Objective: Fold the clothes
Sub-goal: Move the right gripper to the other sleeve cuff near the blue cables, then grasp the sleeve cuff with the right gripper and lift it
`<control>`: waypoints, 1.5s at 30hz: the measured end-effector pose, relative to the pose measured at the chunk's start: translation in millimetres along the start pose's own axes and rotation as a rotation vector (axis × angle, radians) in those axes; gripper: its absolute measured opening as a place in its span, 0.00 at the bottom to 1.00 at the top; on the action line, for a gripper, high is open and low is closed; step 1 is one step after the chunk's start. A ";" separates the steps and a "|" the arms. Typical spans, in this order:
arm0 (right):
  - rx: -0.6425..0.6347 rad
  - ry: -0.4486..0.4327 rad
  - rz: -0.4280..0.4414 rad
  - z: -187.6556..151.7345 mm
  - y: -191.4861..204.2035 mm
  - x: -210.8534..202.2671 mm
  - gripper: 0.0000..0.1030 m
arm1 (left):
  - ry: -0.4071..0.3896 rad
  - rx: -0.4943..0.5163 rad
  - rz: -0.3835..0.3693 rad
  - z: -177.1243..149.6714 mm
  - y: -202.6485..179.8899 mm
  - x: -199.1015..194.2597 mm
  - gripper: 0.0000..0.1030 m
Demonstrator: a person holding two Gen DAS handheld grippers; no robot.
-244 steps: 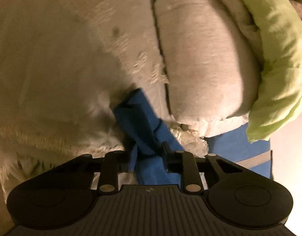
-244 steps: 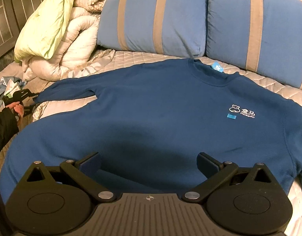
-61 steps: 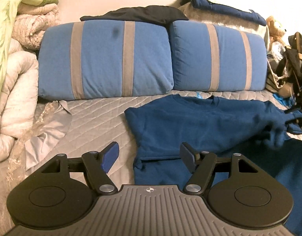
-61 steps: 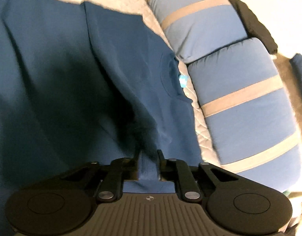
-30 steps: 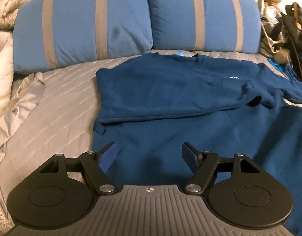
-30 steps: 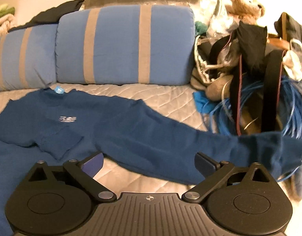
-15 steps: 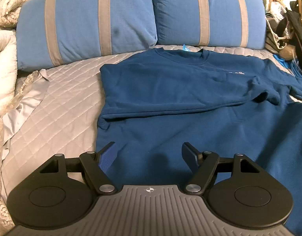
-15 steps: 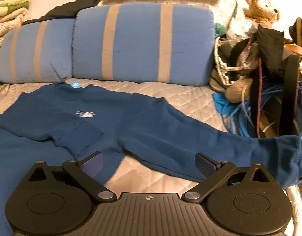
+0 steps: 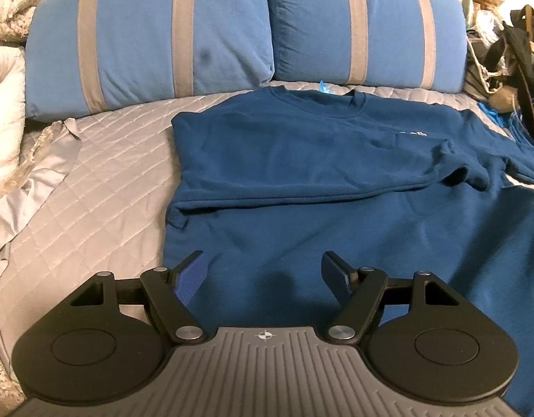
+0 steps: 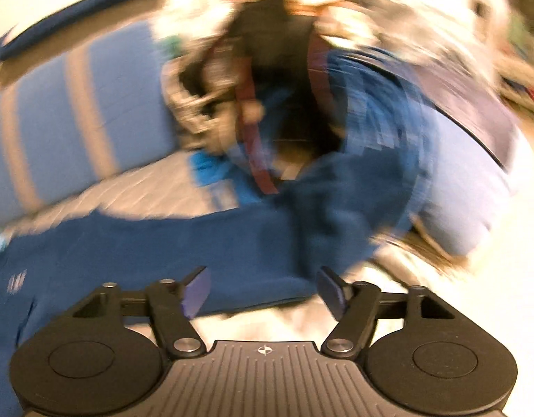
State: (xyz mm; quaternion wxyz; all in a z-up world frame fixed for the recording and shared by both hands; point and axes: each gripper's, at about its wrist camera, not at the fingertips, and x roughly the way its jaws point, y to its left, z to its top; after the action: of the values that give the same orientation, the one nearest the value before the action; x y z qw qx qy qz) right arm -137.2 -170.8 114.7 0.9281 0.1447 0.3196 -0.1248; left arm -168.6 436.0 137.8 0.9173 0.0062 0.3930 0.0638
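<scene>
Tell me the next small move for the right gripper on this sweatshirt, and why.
Probably bring the right gripper down onto the outstretched sleeve near its cuff and close. Its jaws have just been closing, but nothing is pinched yet. On the sweatshirt, one sleeve already lies folded across the chest; this one remains spread on the bed.

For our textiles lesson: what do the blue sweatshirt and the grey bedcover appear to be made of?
Blue sweatshirt: probably thick cotton-blend knit, matte, with soft rolled folds and a ribbed neckline. Grey bedcover: quilted woven fabric, likely synthetic or satin-like, with diamond stitching and a slight sheen.
</scene>
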 end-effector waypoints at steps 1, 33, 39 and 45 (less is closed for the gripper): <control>0.069 0.000 -0.005 0.2 -16.4 2.9 0.59 | 0.000 -0.001 0.000 -0.1 0.1 0.0 0.70; 0.509 0.026 0.019 -3.8 -96.3 61.7 0.10 | 0.005 0.001 0.016 0.5 -3.3 1.5 0.70; 0.440 -0.004 0.036 7.3 -80.3 47.0 0.09 | 0.003 -0.007 0.009 0.8 -1.2 0.9 0.70; 0.351 -0.041 0.061 26.4 -53.1 35.8 0.09 | -0.001 -0.015 0.006 0.4 0.0 0.4 0.70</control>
State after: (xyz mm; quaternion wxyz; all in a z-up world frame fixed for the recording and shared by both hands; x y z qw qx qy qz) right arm -112.3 -234.1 102.0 0.8984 0.3114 0.2692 -0.1531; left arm -168.0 436.0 137.8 0.9174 0.0007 0.3918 0.0695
